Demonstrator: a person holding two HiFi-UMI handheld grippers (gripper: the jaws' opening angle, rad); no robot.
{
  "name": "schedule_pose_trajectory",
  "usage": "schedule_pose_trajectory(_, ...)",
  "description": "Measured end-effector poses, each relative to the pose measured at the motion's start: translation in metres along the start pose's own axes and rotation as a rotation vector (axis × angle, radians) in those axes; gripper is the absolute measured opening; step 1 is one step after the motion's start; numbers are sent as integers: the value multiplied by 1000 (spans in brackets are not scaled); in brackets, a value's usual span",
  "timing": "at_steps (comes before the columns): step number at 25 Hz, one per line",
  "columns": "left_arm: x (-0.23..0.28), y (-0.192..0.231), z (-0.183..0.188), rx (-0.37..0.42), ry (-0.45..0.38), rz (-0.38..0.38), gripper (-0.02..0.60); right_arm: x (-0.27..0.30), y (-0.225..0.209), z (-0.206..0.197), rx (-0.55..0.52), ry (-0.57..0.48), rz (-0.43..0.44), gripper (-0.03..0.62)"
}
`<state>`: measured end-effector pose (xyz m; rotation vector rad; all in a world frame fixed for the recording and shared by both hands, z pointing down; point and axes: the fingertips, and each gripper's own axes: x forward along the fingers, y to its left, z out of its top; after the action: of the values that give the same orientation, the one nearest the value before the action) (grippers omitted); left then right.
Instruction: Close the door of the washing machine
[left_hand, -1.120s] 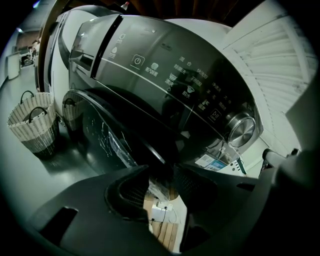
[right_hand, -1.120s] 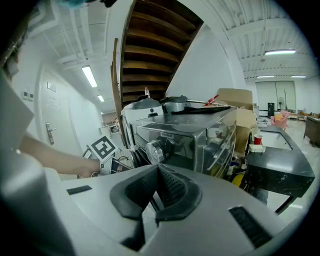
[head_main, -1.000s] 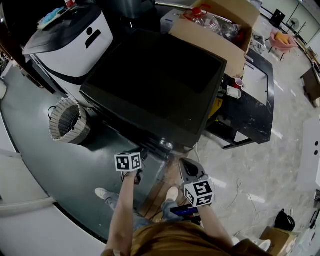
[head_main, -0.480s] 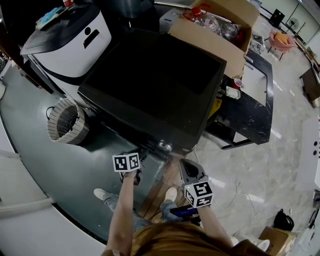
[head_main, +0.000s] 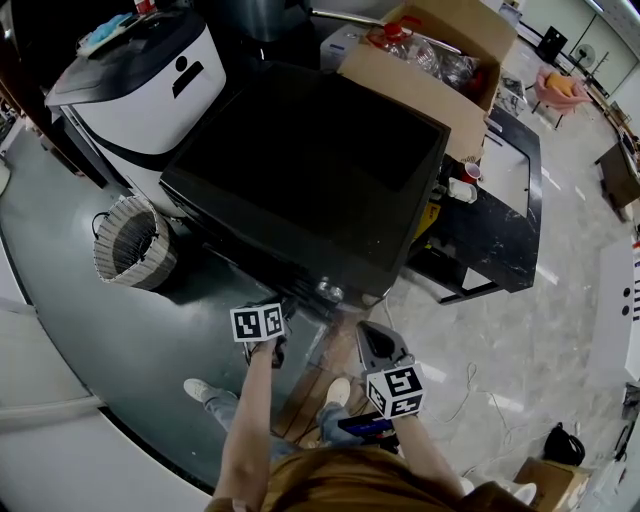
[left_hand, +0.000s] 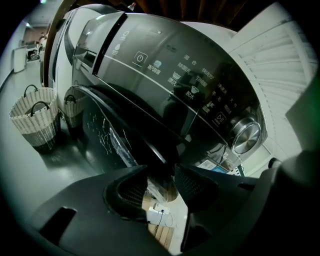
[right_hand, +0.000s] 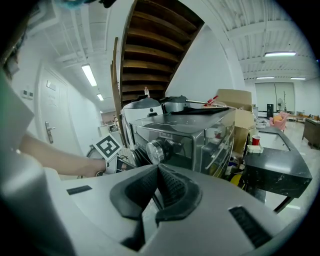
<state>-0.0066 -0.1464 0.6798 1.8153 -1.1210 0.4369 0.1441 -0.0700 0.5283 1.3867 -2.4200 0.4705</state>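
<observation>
Having just opened wider, left tool (left_hand: 160, 181) straddles door edge (left_hand: 144, 148); right tool (right_hand: 157, 172) sits closed.

Workshop hall, washing machine (head_main: 300, 170), cardboard box (head_main: 418, 88)

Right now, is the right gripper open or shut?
Shut: the right gripper shows its pads touching at the tips, nothing between them.
</observation>
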Motion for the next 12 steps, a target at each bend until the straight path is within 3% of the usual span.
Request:
schedule_pose_trajectory(5,-3,-1,-1,24,-22,26,187,-7,7,2,-10,-6,-1,11)
schedule_pose_trajectory(12,-23,2,2,130,-77,113,190,-13,13,6,-25,-30,2,12)
